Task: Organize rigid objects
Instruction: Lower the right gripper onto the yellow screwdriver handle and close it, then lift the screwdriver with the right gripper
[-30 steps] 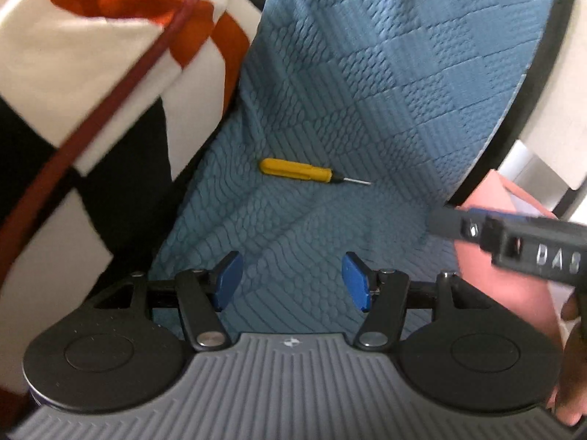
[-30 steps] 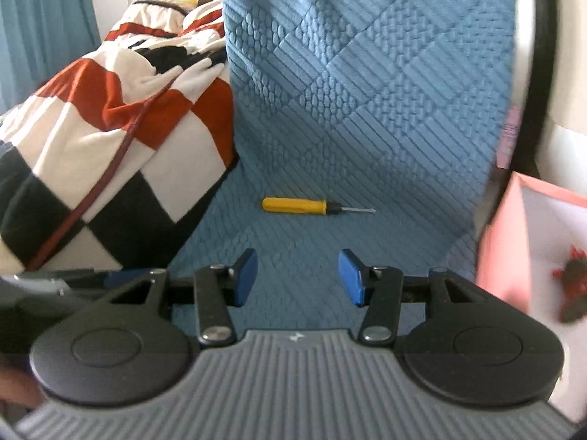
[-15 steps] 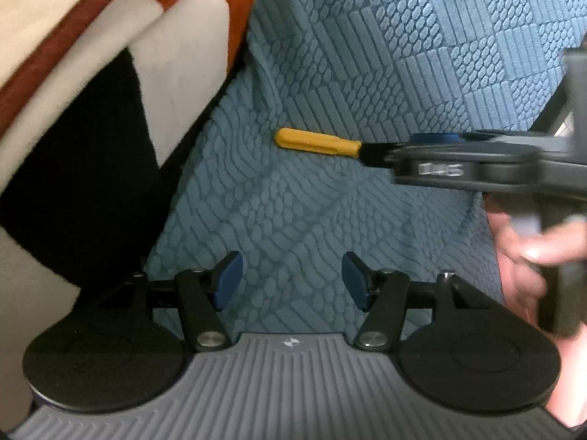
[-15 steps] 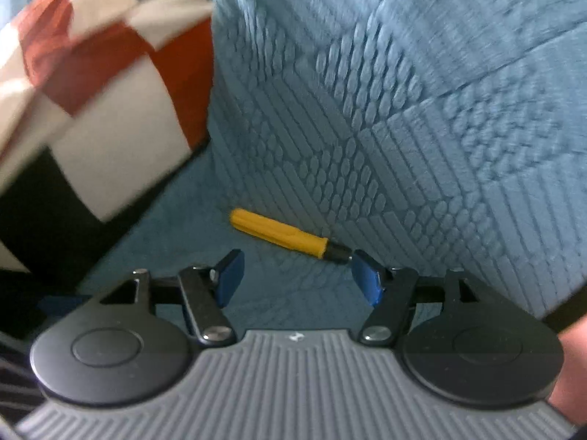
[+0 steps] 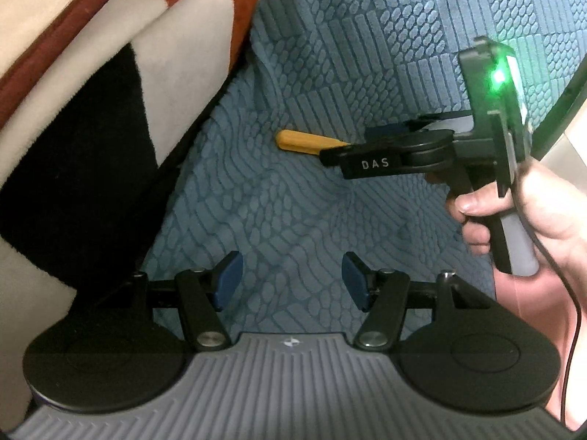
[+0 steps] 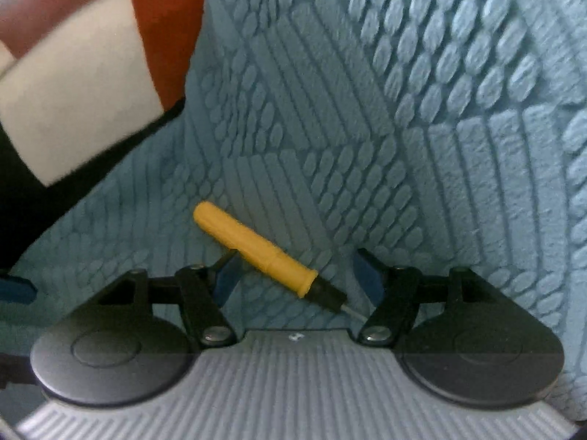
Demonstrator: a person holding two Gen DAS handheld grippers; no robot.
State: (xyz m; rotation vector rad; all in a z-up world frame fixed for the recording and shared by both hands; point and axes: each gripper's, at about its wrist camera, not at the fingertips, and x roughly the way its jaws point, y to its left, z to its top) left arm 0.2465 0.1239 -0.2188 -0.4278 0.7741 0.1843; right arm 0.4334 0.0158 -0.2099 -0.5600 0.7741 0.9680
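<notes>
A yellow-handled screwdriver (image 6: 256, 245) with a black collar and thin metal tip lies on the blue quilted cover (image 6: 403, 146). My right gripper (image 6: 295, 260) is low over it. Its jaws are opening, the handle's tip end lies slantwise between the blue pads (image 6: 367, 275), and neither pad presses on it. In the left wrist view the screwdriver (image 5: 308, 141) pokes out left of the right gripper's black finger (image 5: 367, 163), held by a hand (image 5: 543, 212). My left gripper (image 5: 290, 260) hovers nearer the camera, open and empty, well short of the screwdriver.
A red, white and black checked blanket (image 5: 91, 110) is piled along the left edge of the blue cover. A thin cable (image 5: 572, 311) hangs from the right gripper's handle. A pink surface (image 5: 528, 300) shows at the lower right.
The right gripper swept in from the right and came down over the screwdriver, rolling and spreading its jaws around the handle. The left gripper first moved closer, then held still.
</notes>
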